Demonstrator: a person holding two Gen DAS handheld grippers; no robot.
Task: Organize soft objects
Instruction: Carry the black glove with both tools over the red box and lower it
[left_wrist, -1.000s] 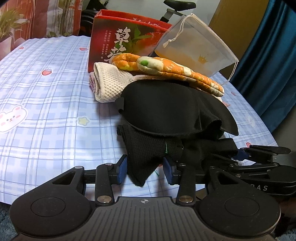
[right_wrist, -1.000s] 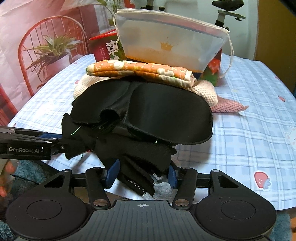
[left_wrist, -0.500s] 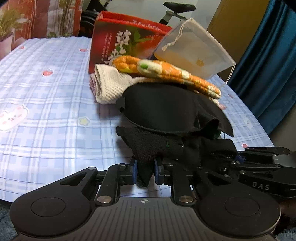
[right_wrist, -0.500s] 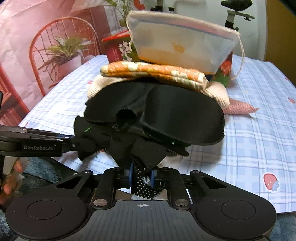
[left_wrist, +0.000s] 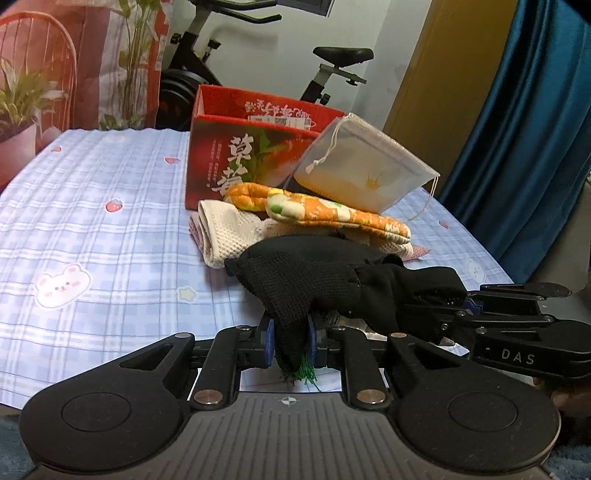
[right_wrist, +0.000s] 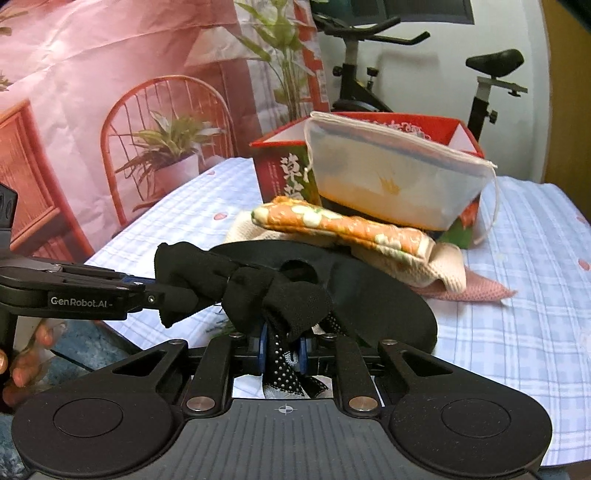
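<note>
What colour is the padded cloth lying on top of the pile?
Orange padded cloth with cream and green flowers; clearest in the right wrist view.

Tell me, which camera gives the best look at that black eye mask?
The right wrist view: the black eye mask lies broad and mostly uncovered behind the gripped black cloth. In the left wrist view only the mask's top edge peeks over that cloth.

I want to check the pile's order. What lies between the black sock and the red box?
In both views: a black eye mask, a cream towel and an orange mitt.
</note>
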